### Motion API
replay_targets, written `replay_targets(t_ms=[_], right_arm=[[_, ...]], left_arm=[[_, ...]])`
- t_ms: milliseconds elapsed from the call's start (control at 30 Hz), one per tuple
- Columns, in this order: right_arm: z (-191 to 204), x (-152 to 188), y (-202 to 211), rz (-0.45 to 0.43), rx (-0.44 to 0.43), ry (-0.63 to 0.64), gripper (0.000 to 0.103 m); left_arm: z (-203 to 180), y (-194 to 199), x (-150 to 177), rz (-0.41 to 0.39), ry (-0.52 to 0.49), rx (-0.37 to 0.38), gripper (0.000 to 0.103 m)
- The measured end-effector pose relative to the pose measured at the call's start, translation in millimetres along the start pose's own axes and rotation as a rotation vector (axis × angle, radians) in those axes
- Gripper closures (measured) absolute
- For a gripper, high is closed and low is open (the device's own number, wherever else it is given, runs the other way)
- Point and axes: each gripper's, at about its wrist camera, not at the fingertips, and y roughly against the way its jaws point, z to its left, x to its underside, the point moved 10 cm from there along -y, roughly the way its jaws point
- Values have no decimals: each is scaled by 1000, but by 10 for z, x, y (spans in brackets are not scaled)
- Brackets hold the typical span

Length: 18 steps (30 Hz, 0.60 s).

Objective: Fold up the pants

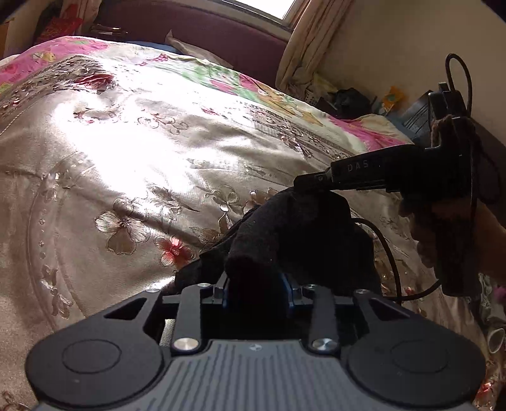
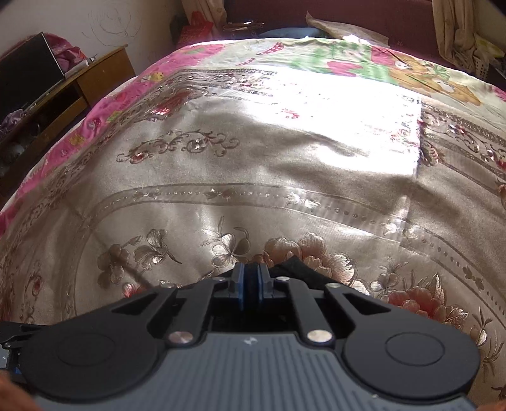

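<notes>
Black pants (image 1: 291,234) are bunched and lifted above a floral bedspread (image 1: 126,151). My left gripper (image 1: 256,291) is shut on a thick fold of the pants, which hides its fingertips. My right gripper (image 1: 319,181) reaches in from the right in the left wrist view and pinches the top of the same bunch. In the right wrist view, my right gripper (image 2: 251,284) is shut on thin black cloth, and a strip of the pants (image 2: 297,268) shows just right of it over the bedspread (image 2: 253,164).
A dark red headboard (image 1: 196,28) and curtain (image 1: 310,41) stand behind the bed. A wooden cabinet with a dark screen (image 2: 47,85) stands left of the bed. Clutter lies by the wall on the right (image 1: 351,101). A black cable (image 1: 389,253) hangs from the right gripper.
</notes>
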Motion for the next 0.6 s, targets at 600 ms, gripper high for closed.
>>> replay_targets(t_ms=[600], right_arm=[[-517,579,-101,14,183,-125,91]], left_arm=[[-83,-516,-43,86,-406,-115,31]])
